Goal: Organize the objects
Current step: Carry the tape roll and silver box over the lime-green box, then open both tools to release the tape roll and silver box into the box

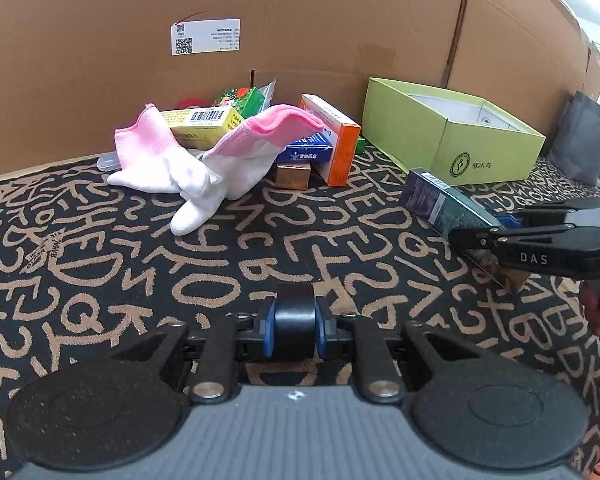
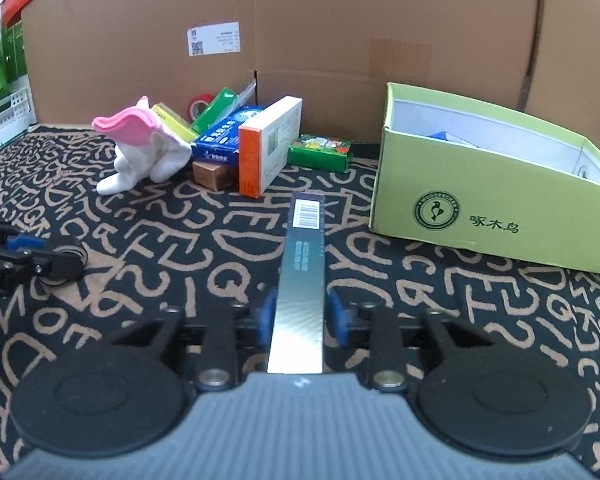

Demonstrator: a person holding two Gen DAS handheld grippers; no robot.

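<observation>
A cardboard wall [image 2: 340, 20] backs a black cloth [image 2: 180, 240] covered in tan letters. At its right sits an open green box [image 2: 480, 200], with a blue item showing inside it only from the right wrist view. Left of it lies a heap: 2 pink-and-white socks [image 1: 188, 168], an orange-ended carton [image 2: 268, 148], a blue pack [image 2: 220, 144] and a red tape roll [image 2: 200, 104].

The right gripper [image 2: 300, 312] has its blue pads against the sides of a long dark carton [image 2: 303, 272], which runs straight out ahead between them, barcode end farthest, short of the green box. The left wrist view shows that carton [image 1: 440, 204] from the side, tilted off the cloth.

The left gripper [image 1: 295, 332] is nearly closed, clamped on a black roll [image 1: 295, 320] between its pads. From the right wrist view the roll [image 2: 66, 258] hangs low over the cloth at far left. A hand [image 1: 598, 304] shows only in the left wrist view.
</observation>
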